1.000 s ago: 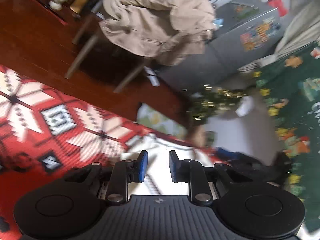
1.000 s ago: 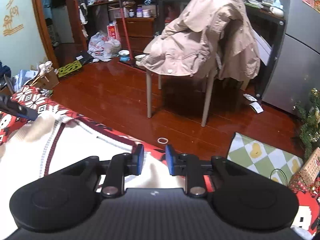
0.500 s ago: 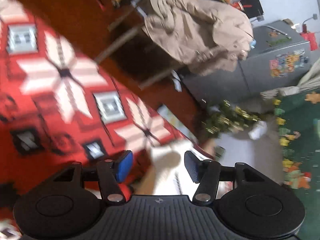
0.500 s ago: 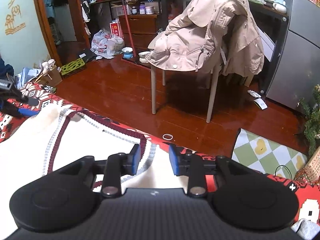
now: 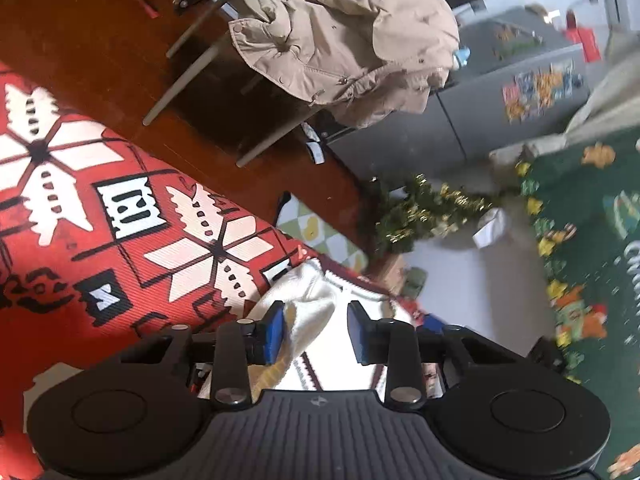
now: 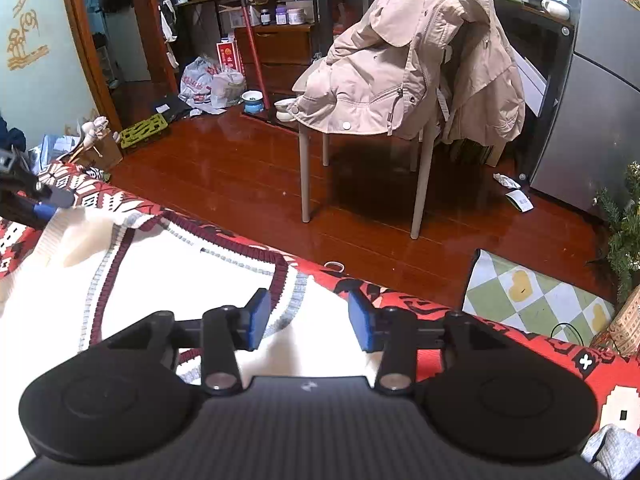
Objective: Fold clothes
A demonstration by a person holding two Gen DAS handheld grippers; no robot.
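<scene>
A red patterned blanket (image 6: 520,332) meets a glossy wood floor (image 6: 248,184); one chair (image 6: 420,184) carries one beige jacket (image 6: 400,64), upper centre. One cream sweater (image 6: 180,280) lies lower left. The left gripper (image 5: 316,330) is closing around a sweater fold; the right gripper (image 6: 308,320) is opening, unclenched, above the sweater hem.

Dim warm indoor light, glossy floor glare, fisheye-bent edges (left view blurred).

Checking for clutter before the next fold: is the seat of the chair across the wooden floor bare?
No: a beige padded jacket is draped over the back and seat of the pale-legged chair in the right wrist view.
</scene>
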